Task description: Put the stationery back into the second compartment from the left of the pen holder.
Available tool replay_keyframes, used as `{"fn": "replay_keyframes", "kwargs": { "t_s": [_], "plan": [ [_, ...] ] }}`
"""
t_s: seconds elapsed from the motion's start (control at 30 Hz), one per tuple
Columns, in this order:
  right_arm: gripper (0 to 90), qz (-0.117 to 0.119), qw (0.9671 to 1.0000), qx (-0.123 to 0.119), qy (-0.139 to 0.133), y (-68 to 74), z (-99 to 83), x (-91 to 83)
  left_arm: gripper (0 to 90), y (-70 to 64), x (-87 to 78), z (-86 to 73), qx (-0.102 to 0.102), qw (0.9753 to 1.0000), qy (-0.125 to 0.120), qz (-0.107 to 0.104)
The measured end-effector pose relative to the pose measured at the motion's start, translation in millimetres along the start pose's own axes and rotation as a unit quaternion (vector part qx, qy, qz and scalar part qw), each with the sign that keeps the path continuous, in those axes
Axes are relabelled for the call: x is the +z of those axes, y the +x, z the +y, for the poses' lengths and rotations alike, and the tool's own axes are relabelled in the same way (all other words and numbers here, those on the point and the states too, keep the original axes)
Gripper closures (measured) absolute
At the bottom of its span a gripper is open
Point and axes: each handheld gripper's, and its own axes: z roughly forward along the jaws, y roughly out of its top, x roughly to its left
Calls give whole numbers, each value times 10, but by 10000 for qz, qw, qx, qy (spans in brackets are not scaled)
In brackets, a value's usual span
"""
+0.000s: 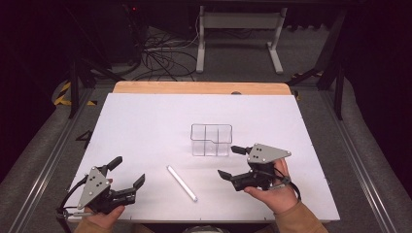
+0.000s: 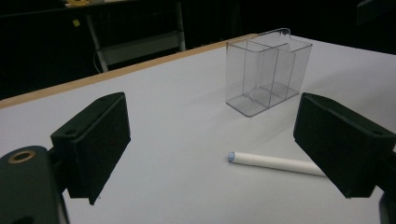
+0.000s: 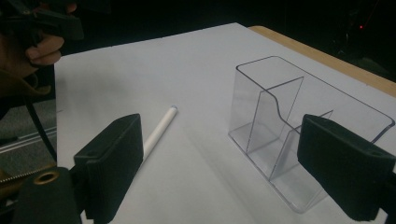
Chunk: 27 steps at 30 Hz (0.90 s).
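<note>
Nothing is being held yet: the thin white cylindrical stick [image 1: 181,183] is lying flat on the white table sheet [image 1: 145,121], lower centre of the high view, untouched and well apart from either tool. The clear plastic divided organiser box [image 1: 211,140] is standing upright just above it, mid-frame, its compartments empty. The left gripper [image 1: 127,175] is hovering at lower left with jaws spread wide, gripping nothing; the right gripper [image 1: 232,162] is sitting at lower right, also spread wide and empty, its upper jaw close beside the box's right wall. Judging from this, the work is only starting: picking up the stick and dropping it into a compartment is all ahead. The sheet is covering a table with a wooden far edge [image 1: 201,88]. Beyond, the room is dark, with tangled black cables [image 1: 163,56] and a white desk frame [image 1: 240,34] showing at the top.
</note>
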Motion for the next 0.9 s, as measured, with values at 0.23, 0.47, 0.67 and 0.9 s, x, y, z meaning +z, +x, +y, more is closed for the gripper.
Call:
{"fn": "replay_keyframes", "kwargs": {
  "t_s": [0.23,0.47,0.67,0.9],
  "plan": [
    [169,-24,9998,165,-50,27,25,8,118,1,-2,0,12,10000,9,-2],
    [192,29,9996,268,-26,63,76,23,118,6,-4,0,-8,10000,4,17],
    [271,133,9977,579,315,116,196,64,119,-1,-6,2,2,10000,13,22],
    [252,294,9911,1032,790,216,322,170,120,7,-32,-12,-22,10000,9,73]
  ]
}}
